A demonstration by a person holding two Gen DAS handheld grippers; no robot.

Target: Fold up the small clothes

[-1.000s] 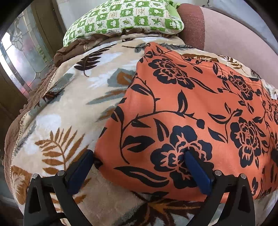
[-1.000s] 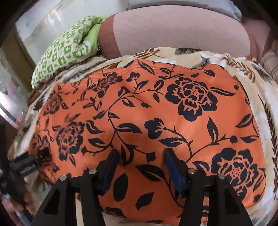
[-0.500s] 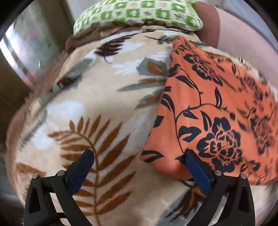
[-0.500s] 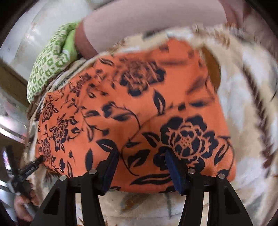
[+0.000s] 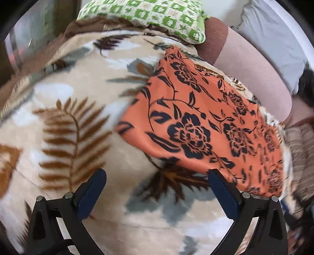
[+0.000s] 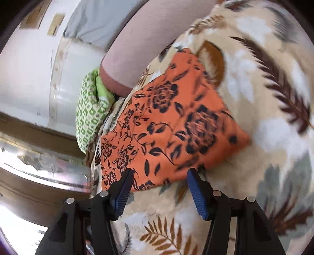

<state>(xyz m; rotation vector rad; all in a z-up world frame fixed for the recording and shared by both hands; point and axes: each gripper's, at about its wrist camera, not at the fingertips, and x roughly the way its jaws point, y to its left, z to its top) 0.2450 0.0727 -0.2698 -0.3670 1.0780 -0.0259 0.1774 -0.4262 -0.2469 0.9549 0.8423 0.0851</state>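
folded garment [image 5: 198, 125] lies flat on blanket [image 5: 78, 121]. pillow [image 5: 149, 13] sits at blanket's far end, beyond garment; bolster [image 5: 249, 64] lies along garment's far right side, touching pillow. left wrist view: left gripper [image 5: 157, 180] over bare blanket, garment ahead and to right, near edge just beside right finger. right wrist view: right gripper [image 6: 160, 176] at garment's near edge, bare blanket right of garment, pillow and bolster behind it.

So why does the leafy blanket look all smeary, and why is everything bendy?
Left wrist view: the blanket smears because the camera is moving; the orange floral cloth stays sharper. Right wrist view: blur is strongest at the blanket's right edge, with glare bottom left. Both fisheye lenses bend everything and darken the corners.
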